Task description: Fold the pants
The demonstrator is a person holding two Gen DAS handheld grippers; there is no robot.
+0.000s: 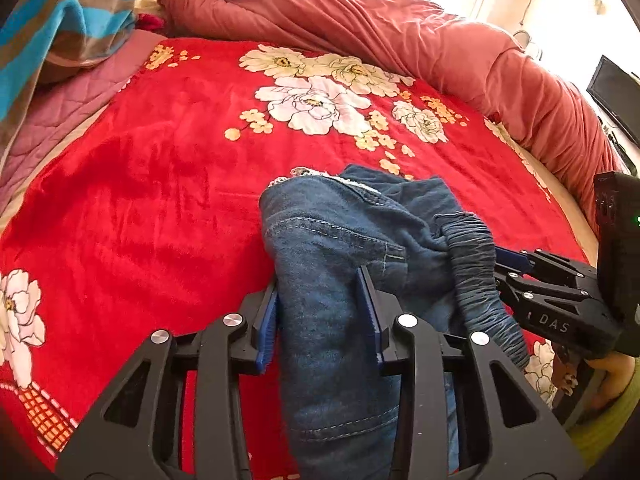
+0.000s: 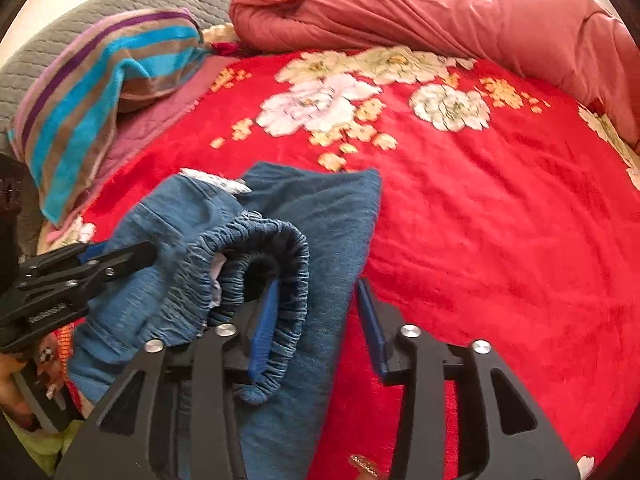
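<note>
Blue jeans (image 1: 340, 240), bunched on red floral blanket (image 1: 160, 184); lower legs cut off behind tools. Left tool (image 1: 320, 312) part open, denim fold between pads, grip unclear. Right tool (image 2: 316, 320) part open, elastic waistband (image 2: 280, 280) draped over one finger. Open blanket beyond.
</note>
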